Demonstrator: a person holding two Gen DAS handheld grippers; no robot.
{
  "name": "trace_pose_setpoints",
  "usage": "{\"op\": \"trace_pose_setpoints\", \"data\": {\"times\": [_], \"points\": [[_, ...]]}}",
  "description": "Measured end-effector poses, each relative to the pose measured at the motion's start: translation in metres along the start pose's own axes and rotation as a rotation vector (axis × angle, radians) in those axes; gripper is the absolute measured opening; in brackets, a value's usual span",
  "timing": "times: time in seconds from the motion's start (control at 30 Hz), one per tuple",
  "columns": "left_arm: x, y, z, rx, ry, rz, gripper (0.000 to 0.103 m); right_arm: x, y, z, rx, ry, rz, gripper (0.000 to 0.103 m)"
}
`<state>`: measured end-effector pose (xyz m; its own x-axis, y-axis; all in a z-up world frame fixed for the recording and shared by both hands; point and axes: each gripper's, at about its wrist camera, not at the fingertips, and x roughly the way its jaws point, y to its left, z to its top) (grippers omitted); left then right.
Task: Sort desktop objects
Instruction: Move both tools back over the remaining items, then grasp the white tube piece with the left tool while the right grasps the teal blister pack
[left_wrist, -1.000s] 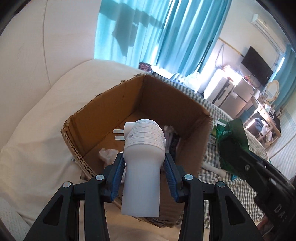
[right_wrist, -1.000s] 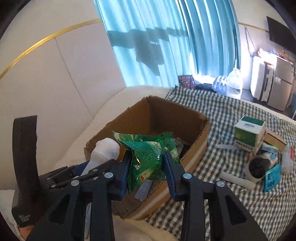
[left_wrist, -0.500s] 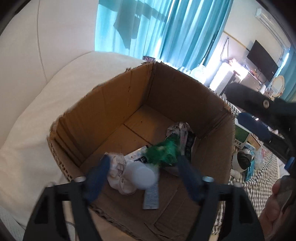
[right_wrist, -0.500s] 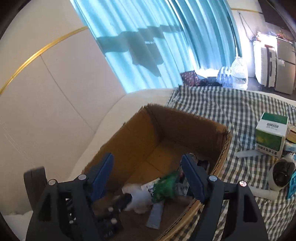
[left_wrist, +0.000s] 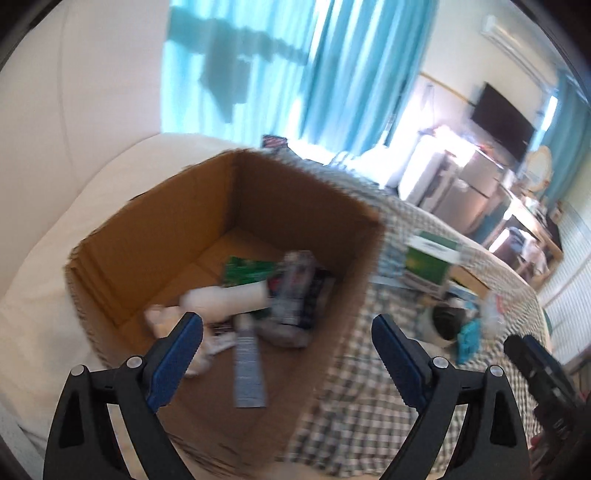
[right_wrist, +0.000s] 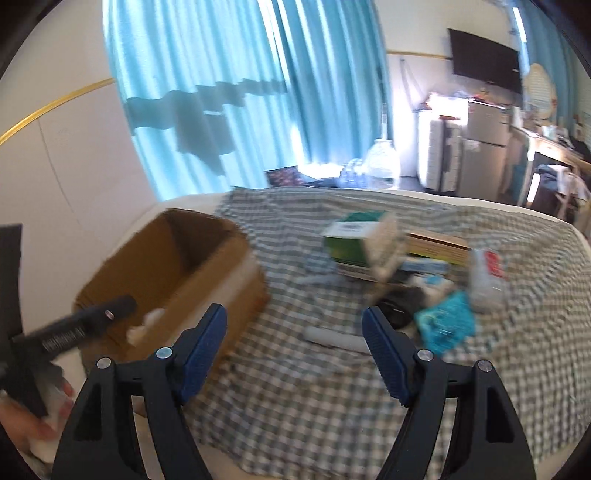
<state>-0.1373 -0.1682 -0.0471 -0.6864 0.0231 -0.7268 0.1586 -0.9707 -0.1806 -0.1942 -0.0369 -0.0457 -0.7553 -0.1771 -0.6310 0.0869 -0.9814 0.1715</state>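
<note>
1. Bedroom with turquoise curtains; green-and-white checked cloth (right_wrist: 295, 387) over a bed.
2. Open brown cardboard box (left_wrist: 306, 192) at left, already holding a white plastic bottle (left_wrist: 225, 301) and green foil packet (left_wrist: 245, 271).
3. Left gripper (left_wrist: 288, 354) and right gripper (right_wrist: 293, 347): just opened, spread wide, empty.
4. Unsorted green-and-white carton (right_wrist: 354, 240) ahead and right; right gripper nearer.
</note>
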Motion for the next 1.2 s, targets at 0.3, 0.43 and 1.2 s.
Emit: {"op": "trace_pose_setpoints", "data": {"times": [0.3, 0.43, 1.2], "points": [[0.014, -0.105, -0.037, 0.156, 0.084, -0.097, 0.097, -0.041, -0.104, -0.028, 0.161, -0.013, -0.107, 0.076], [0.036, -0.132, -0.053, 0.238, 0.111, -0.062, 0.097, -0.037, -0.126, -0.04, 0.178, 0.003, -0.13, 0.076], [0.21, -0.185, -0.086, 0.396, 0.293, -0.064, 0.097, 0.113, -0.182, -0.064, 0.153, 0.212, -0.097, 0.076]]}}
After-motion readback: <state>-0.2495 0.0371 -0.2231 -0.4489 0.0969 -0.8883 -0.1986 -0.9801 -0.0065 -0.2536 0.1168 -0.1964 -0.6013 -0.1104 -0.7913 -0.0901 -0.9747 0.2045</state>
